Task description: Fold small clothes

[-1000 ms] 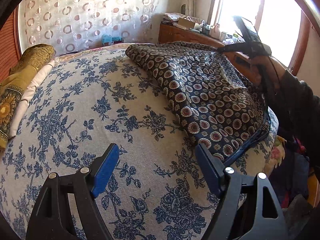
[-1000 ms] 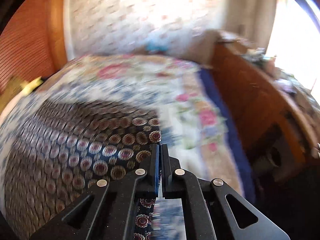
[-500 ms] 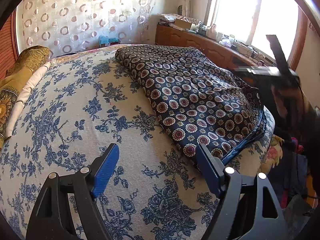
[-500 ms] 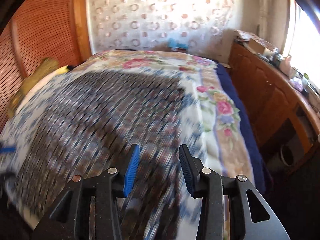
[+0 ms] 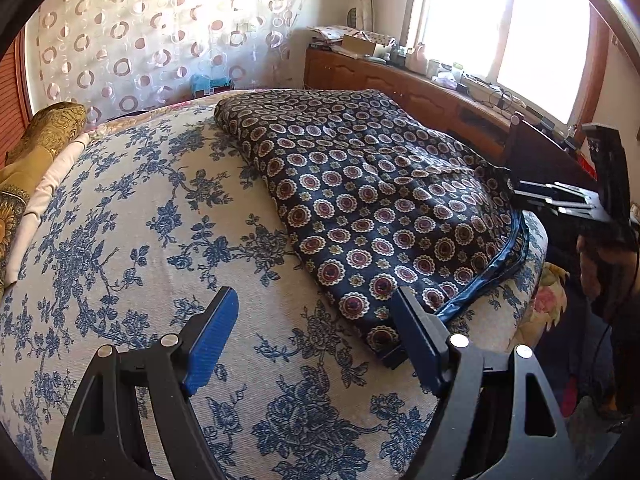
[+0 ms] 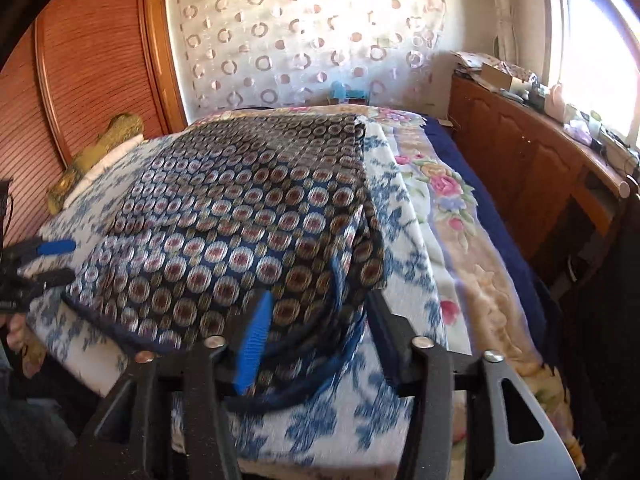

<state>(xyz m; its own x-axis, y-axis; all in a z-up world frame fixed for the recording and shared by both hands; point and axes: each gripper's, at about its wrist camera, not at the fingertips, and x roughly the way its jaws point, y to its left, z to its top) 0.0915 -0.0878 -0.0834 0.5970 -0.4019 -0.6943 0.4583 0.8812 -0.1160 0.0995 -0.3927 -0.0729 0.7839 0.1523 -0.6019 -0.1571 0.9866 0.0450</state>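
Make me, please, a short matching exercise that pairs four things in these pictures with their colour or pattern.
Things:
1. garment
2. bed cover
3. pillow
4. pads of the left tongs

Descriptions:
A. plain bright blue
B. gold with an ornate print
C. dark navy with round medallions
D. cream with blue flowers

Pairs: 1-C, 2-D, 3-B, 4-A
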